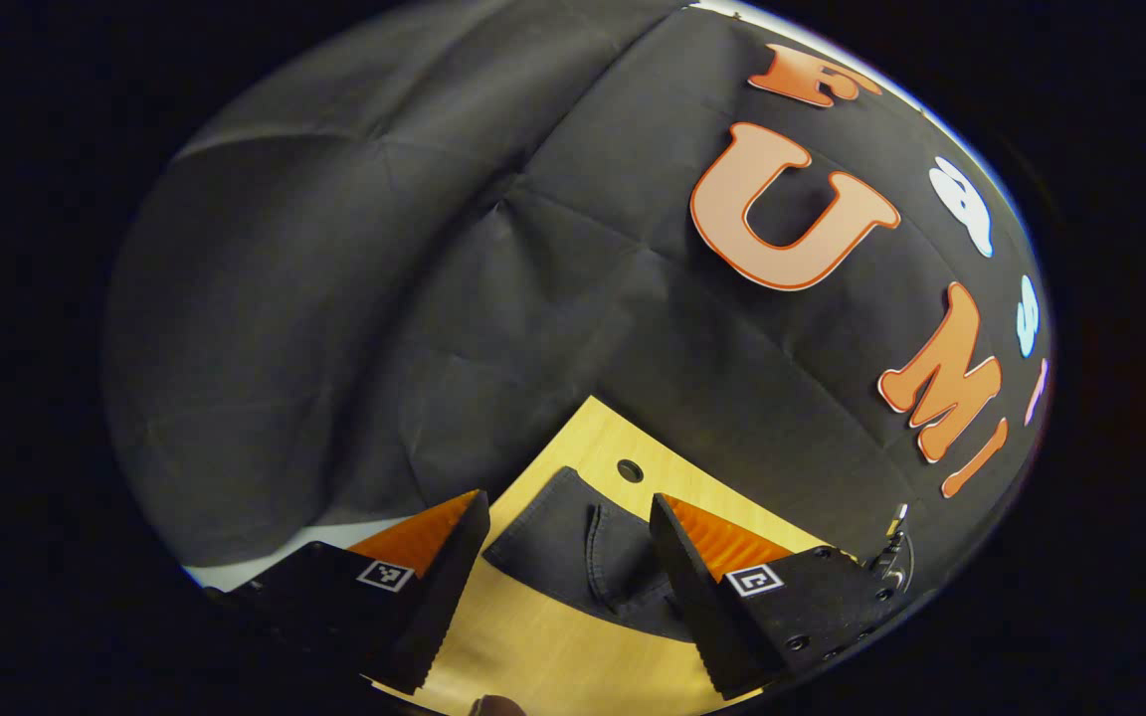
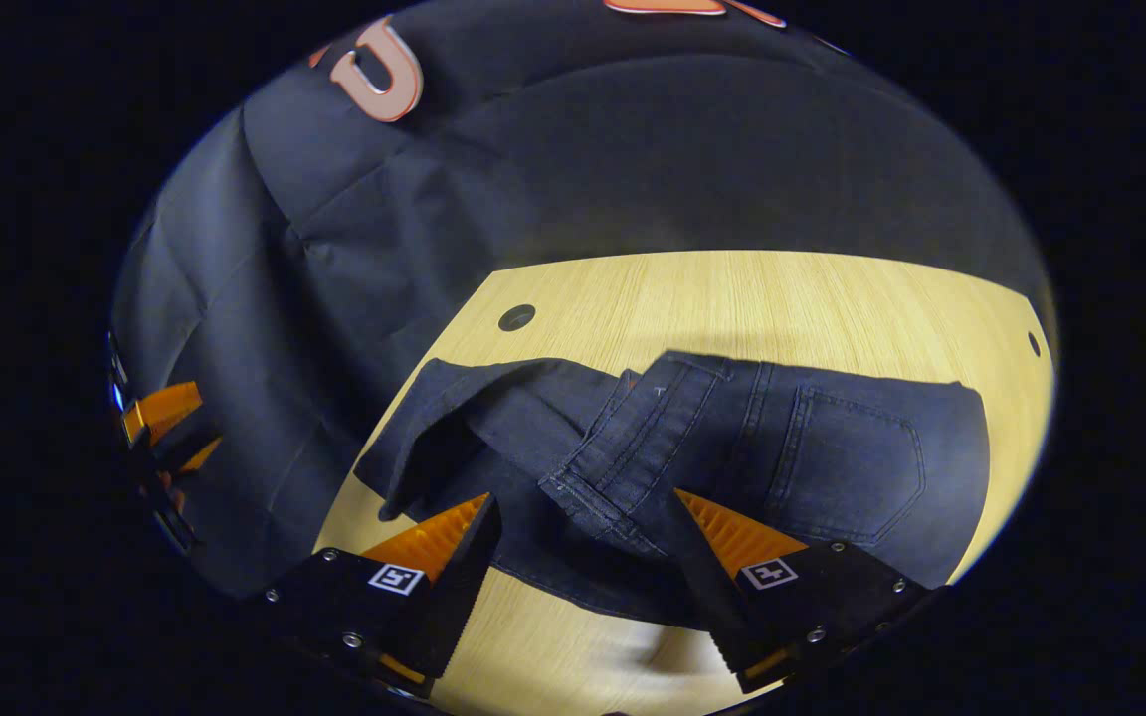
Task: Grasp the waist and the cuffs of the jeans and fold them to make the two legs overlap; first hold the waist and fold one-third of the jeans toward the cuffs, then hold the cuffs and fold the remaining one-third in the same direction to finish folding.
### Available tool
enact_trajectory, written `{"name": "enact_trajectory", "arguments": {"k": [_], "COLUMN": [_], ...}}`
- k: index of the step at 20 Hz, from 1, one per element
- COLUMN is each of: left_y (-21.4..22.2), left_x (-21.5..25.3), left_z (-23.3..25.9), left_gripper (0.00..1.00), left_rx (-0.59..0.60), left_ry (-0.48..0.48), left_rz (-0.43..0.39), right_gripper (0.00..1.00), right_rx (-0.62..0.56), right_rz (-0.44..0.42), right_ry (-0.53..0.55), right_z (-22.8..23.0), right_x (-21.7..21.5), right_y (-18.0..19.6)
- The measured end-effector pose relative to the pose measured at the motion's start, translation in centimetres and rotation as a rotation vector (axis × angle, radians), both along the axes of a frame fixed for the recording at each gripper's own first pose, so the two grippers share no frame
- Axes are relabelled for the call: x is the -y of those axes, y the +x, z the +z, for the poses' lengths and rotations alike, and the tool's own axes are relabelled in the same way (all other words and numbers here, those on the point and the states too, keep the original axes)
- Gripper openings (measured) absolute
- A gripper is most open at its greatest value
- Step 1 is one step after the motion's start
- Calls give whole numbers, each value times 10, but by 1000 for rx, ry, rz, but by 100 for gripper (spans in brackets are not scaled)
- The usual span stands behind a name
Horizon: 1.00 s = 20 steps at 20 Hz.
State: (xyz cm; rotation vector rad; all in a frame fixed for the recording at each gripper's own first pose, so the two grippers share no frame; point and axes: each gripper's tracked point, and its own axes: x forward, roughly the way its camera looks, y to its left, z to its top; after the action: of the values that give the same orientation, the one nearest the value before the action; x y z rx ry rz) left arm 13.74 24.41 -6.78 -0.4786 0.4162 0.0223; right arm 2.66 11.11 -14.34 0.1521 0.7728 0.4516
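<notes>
Dark blue jeans (image 2: pixel 832 467) lie folded on the light wooden table (image 2: pixel 732 298), back pocket up on the right and the waistband (image 2: pixel 623 447) doubled across the middle. A rumpled end (image 2: pixel 434 428) sticks out to the left. In the right gripper view my right gripper (image 2: pixel 583 497) hovers open just above the near edge of the jeans, holding nothing. My left gripper (image 1: pixel 567 497) is open too, above a corner of the jeans (image 1: pixel 583 557) lying flat on the table (image 1: pixel 553 646). The left gripper (image 2: pixel 160 438) also shows at the far left of the right gripper view.
The table has a round hole (image 2: pixel 516 317) near its far left corner, also seen as the hole (image 1: pixel 630 470), and a second hole (image 2: pixel 1033 343) at the right. Black cloth wall (image 1: pixel 384 298) hangs close behind and beside the table. Bare wood lies beyond the jeans.
</notes>
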Motion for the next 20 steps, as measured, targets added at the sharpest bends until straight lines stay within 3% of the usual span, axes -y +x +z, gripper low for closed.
{"name": "enact_trajectory", "arguments": {"k": [2, 5, 8, 13, 20], "left_y": [4, 12, 19, 39, 59], "left_x": [5, 20, 26, 3, 10], "left_z": [-14, -45, -103, -173, -197], "left_gripper": [98, 98, 98, 98, 98], "left_rx": [-29, -100, -202, -280, -325], "left_ry": [-76, -275, -389, -453, -460], "left_rz": [15, 48, 93, 201, 200], "right_gripper": [99, 98, 98, 98, 99], "right_rx": [-35, -82, -101, -124, -191], "right_rz": [-22, -75, -132, -187, -250], "right_ry": [71, 176, 235, 291, 335], "right_z": [9, 29, 42, 54, 45], "right_x": [4, 22, 46, 80, 105], "right_y": [-6, -11, -10, -11, -12]}}
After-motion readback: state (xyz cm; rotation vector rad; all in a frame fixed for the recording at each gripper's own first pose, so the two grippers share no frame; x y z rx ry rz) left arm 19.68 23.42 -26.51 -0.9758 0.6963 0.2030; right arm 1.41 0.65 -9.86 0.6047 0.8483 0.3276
